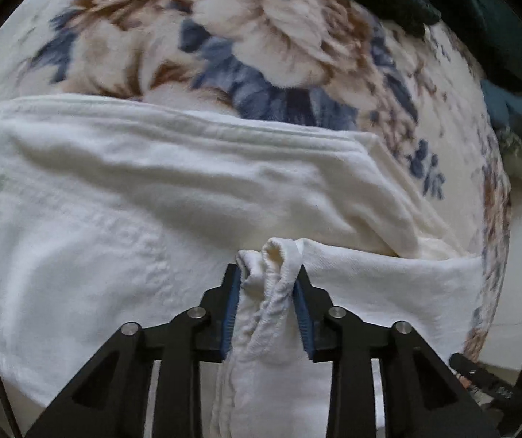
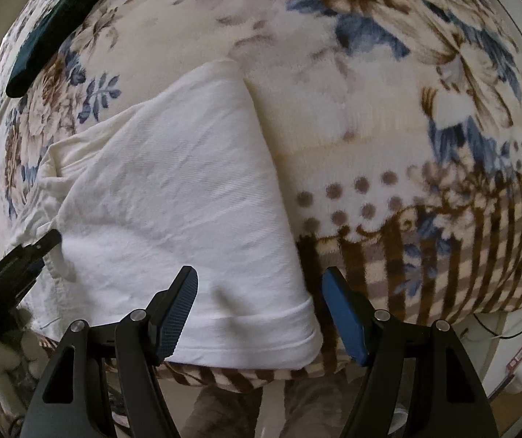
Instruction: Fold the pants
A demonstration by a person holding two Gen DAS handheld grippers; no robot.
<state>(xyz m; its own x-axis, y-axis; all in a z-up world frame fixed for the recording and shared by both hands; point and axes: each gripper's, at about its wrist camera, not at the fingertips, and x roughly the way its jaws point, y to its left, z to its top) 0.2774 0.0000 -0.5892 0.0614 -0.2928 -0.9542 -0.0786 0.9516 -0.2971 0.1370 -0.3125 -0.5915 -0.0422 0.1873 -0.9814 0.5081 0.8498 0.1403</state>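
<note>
White pants point(image 1: 151, 189) lie folded lengthwise on a floral blanket point(image 1: 261, 36). My left gripper point(image 1: 269, 273) is shut on a bunched waistband end of the pants, which rises between the blue pads. In the right wrist view the pants point(image 2: 173, 189) stretch away from the near blanket edge, hem end point(image 2: 261, 343) closest. My right gripper point(image 2: 261, 284) is open above the hem, holding nothing. The left gripper's black body point(image 2: 16, 262) shows at the left edge there.
The floral blanket point(image 2: 370, 127) covers the whole surface. Dark green clothing point(image 1: 443, 0) lies at the far right of the left view and also at the far left of the right view point(image 2: 49, 29). The blanket's front edge point(image 2: 443, 292) drops off near me.
</note>
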